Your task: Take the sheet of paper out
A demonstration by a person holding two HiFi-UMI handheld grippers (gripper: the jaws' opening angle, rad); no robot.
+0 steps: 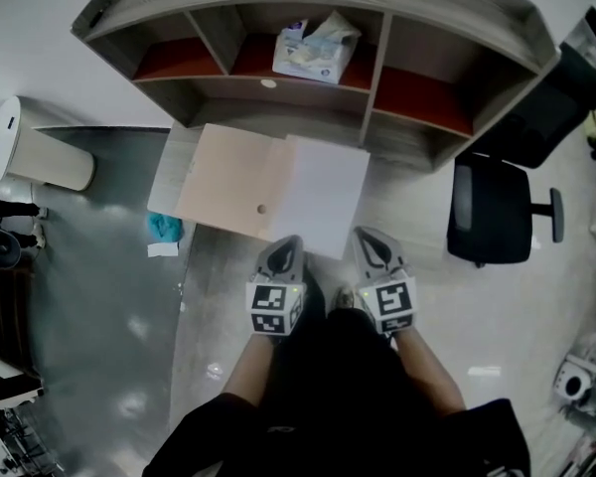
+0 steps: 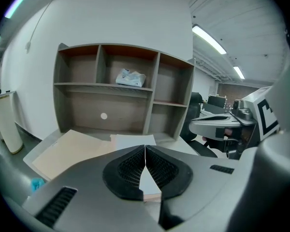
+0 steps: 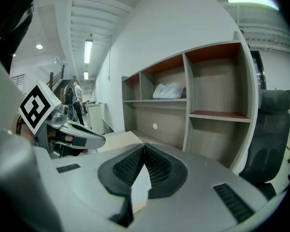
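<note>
I am holding both tongs low over the near edge of the bench [image 1: 171, 177]. The left tongs [image 1: 286, 241] are pressed together at the tips, and so are the right tongs [image 1: 370, 235]; I am seeing nothing clamped between either pair. The white sheet of paper [image 1: 323, 197] is lying flat just beyond them, overlapping the right part of a beige folder [image 1: 228, 177]. A tissue pack [image 1: 316, 53] is sitting in the shelf unit's [image 1: 377, 78] middle compartment at the far side.

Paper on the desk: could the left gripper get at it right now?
Probably yes: the paper lies uncovered, and the left gripper is at its near edge. Its shut jaws would need to open first.
</note>
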